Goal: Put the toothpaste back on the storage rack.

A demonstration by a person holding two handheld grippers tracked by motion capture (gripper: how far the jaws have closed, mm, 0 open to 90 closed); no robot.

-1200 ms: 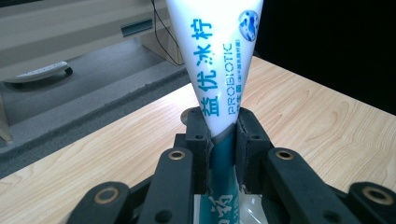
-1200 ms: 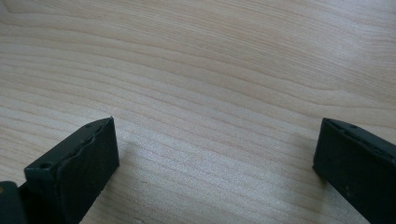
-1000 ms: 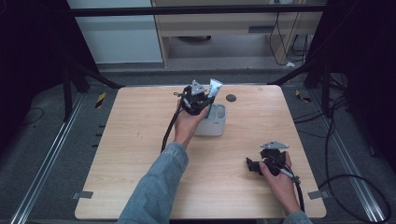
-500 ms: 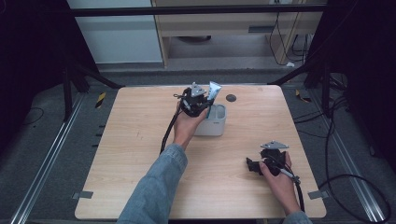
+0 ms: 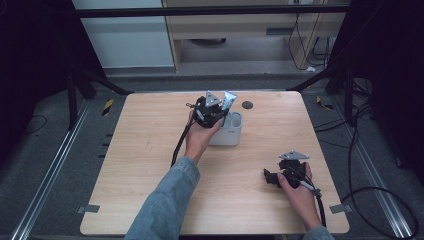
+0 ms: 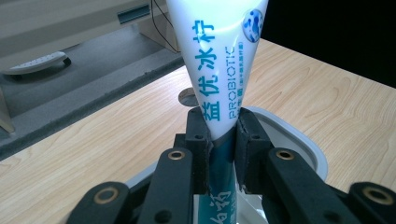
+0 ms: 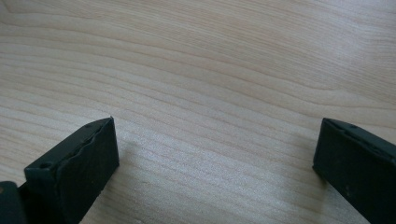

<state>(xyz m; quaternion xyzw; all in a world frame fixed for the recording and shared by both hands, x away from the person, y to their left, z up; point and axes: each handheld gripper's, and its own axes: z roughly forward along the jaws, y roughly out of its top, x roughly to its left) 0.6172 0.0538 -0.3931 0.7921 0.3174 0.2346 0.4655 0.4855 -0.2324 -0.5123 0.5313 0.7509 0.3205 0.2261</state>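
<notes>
My left gripper (image 6: 220,133) is shut on a white and teal toothpaste tube (image 6: 219,60), pinching it where the white part narrows. The tube stands upright over a white cup-like container (image 6: 299,140). From above, the left gripper (image 5: 212,107) sits at the container's (image 5: 232,132) near-left rim, with the tube's (image 5: 229,100) flat end sticking up beside it. My right gripper (image 5: 267,177) rests low at the table's near right, held by a hand. Its two black jaws stand wide apart over bare wood in the right gripper view, nothing between them (image 7: 215,154).
A small dark round disc (image 5: 247,105) lies on the wooden table (image 5: 140,150) behind the container. A black cable (image 5: 180,145) trails from the left gripper along the forearm. Dark frame legs and cables surround the table on the floor.
</notes>
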